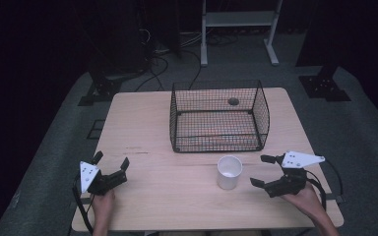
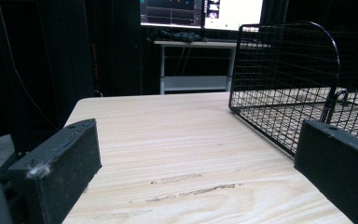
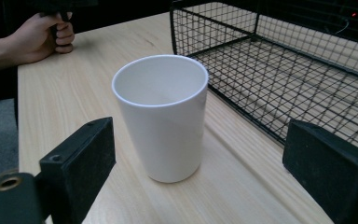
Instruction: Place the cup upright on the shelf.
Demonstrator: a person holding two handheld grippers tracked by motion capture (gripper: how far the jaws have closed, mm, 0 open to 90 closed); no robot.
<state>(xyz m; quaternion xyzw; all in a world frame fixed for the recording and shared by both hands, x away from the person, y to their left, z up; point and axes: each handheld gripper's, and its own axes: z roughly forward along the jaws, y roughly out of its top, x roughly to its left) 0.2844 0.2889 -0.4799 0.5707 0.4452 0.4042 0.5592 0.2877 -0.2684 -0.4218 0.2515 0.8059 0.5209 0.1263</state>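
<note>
A white cup (image 1: 229, 172) stands upright and empty on the wooden table (image 1: 142, 128), just in front of a black wire basket (image 1: 219, 117). My right gripper (image 1: 259, 170) sits to the right of the cup, pointing at it with jaws open. In the right gripper view the cup (image 3: 163, 116) stands a little ahead of my right gripper (image 3: 200, 140), and neither black jaw touches it. My left gripper (image 1: 110, 164) rests open near the table's front left, with nothing between the jaws. In its own view my left gripper (image 2: 198, 140) looks across bare wood toward the basket (image 2: 284, 79).
The basket (image 3: 279, 60) is empty and open at the top. A hand (image 3: 42, 37) grips the other tool at the far side of the right gripper view. Beyond the table stand a metal shelf frame (image 1: 238, 24), cables and dark stands.
</note>
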